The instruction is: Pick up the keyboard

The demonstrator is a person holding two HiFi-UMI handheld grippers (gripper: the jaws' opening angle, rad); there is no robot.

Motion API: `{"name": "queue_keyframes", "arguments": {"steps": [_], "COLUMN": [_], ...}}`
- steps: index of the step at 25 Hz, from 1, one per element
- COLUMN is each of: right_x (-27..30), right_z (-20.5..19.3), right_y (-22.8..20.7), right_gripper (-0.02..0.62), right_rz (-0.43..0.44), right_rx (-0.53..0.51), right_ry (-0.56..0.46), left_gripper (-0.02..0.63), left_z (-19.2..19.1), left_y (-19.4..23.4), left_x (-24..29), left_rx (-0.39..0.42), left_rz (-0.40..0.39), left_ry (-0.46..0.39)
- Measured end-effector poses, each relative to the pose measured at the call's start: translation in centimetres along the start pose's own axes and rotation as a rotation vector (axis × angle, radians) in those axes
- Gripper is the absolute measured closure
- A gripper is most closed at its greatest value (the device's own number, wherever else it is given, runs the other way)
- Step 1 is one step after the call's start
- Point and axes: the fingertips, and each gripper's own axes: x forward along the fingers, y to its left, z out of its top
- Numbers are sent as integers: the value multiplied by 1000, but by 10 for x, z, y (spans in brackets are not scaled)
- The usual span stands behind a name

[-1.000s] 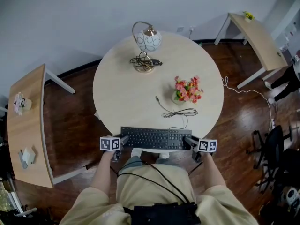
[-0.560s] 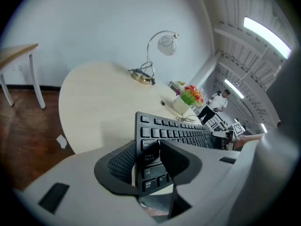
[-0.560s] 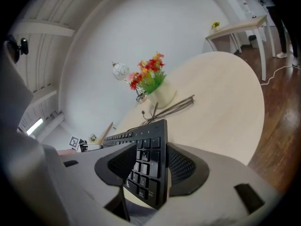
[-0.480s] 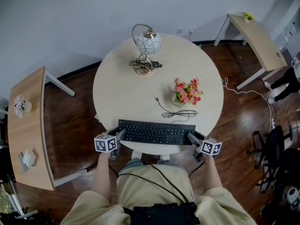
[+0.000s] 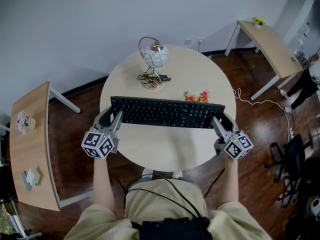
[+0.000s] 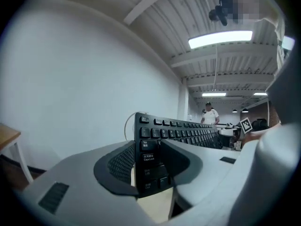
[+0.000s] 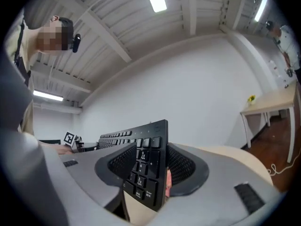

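At the far left a curved wooden side bench (image 5: pixel 30 109) carries a small pink posy (image 5: pixel 21 120) and a white object (image 5: pixel 31 176), well apart from the round bench (image 5: pixel 165 146) in the middle. On the round bench's far part stands a lamp (image 5: pixel 154 55) with a patterned white globe, its cord (image 5: pixel 150 77) coiled at the base. To the right of it a bunch of pink and orange flowers (image 5: pixel 196 97) shows only its top, the rest being hidden behind the keyboard (image 5: pixel 167 112). Farther right a white cable (image 5: pixel 252 98) trails over the dark wood floor (image 5: pixel 80 114). A slanted bench (image 5: pixel 270 46) there holds a small yellow plant (image 5: pixel 258 21), and a black chair (image 5: pixel 290 156) sits at the right edge.

The keyboard hangs in the air over the round bench — nearer the head camera than the lamp and flowers, touching neither. The bench's rim curves past close to both grippers, with floor on either side of it.

The left gripper (image 5: pixel 116 116) is clamped on the keyboard's left end, and the right gripper (image 5: pixel 216 121) on its right end by the number pad. In each gripper view one jaw presses the key face and the other the back. The keyboard's long axis runs left to right across the bench, the right end a little lower in the head view. The keys face up toward the person — the number pad sits at the right.
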Motion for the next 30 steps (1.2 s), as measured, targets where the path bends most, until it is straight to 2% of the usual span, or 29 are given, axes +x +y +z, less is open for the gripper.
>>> {"name": "queue_keyframes", "arguments": {"steps": [5,10,30], "right_x": [0,-7,-8], "right_z": [96,138,123], "right_y": [22,44,40], "right_gripper": [393,393,396], "right_rz": [7,17,8], "right_rx": [-186,-294,-285], "right_ry": [-179,-259,-218], "left_gripper": [456,448,446], "left_z": [68,101,97], "left_y": [-15,-16,-17], "left_x": [-8,-18,-15], "left_rx": [86,159,194], "left_rz": [35,67,64], "left_ry": [-172,-250,-219]}}
